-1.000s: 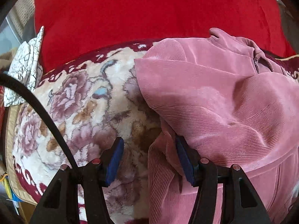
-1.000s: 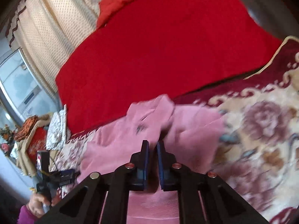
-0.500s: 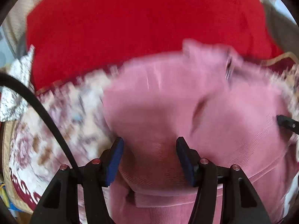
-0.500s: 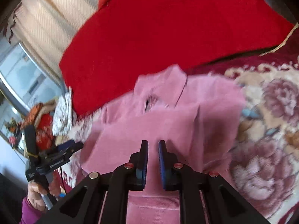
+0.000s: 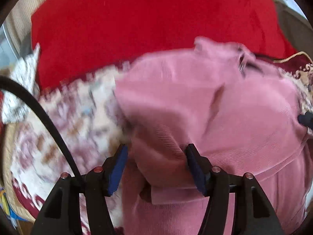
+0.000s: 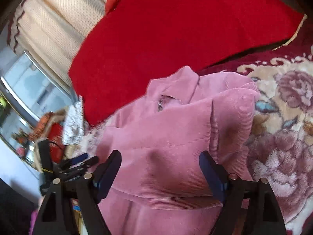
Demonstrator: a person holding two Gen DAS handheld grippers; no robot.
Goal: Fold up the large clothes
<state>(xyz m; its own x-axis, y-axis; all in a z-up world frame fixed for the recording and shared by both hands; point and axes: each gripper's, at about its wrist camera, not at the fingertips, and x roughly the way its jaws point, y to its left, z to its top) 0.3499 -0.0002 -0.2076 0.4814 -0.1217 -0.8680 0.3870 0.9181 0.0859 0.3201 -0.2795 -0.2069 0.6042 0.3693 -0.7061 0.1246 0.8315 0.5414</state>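
A pink corduroy zip-neck top [image 6: 172, 129] lies on a floral blanket [image 6: 283, 137], with both sleeves folded in over its front. It also fills the left wrist view [image 5: 205, 117], which is blurred. My right gripper [image 6: 159, 156] is open and empty just above the folded part. My left gripper [image 5: 156, 150] is open, its jaws either side of a fold of the pink cloth without pinching it. The left gripper shows at the left edge of the right wrist view [image 6: 78, 160].
A red blanket [image 6: 176, 25] lies behind the top. A white patterned cloth [image 5: 21, 78] sits at the far left. A window and cream curtain [image 6: 50, 25] stand beyond. A black cable [image 5: 43, 121] crosses the left wrist view.
My right gripper has opened and let go of the sleeve, which now lies folded over the front. My left gripper has moved right, over the garment.
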